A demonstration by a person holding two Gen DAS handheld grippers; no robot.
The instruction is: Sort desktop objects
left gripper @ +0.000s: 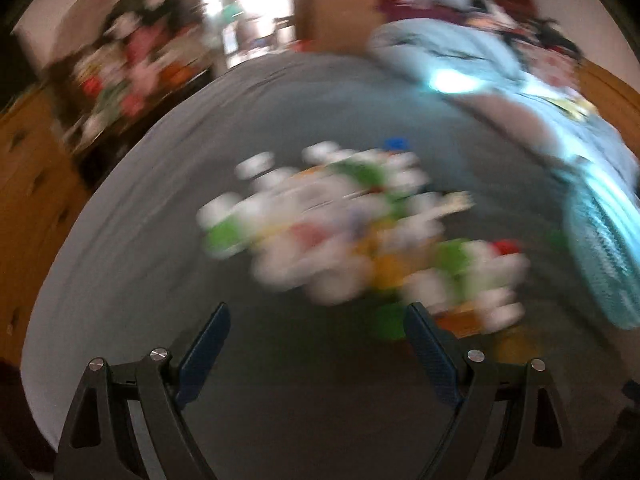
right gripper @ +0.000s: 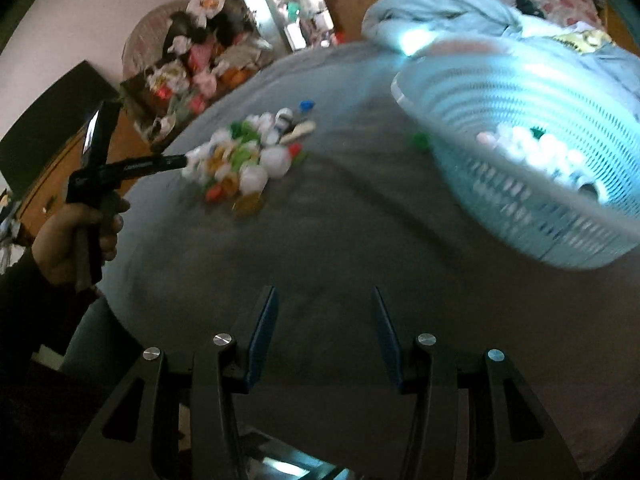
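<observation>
heap of small caps [right gripper: 244, 160] | blurred, seemingly mixed colours | grey cloth

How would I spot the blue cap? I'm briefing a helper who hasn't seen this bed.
Start from the grey sheet and find the pile of small caps and bottles to the left of the pale blue basket. At the pile's far edge sits the blue cap, the only blue piece among white, green and orange ones.

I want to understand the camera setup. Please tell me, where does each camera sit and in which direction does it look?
Left wrist: on the left gripper, angled down at the blurred pile of small objects on the grey cloth; only its open fingers show.
Right wrist: on the right gripper, angled down at the cloth, its fingers apart and empty; the person's left hand shows.
Shared: pile, cloth, pale blue basket.
</observation>
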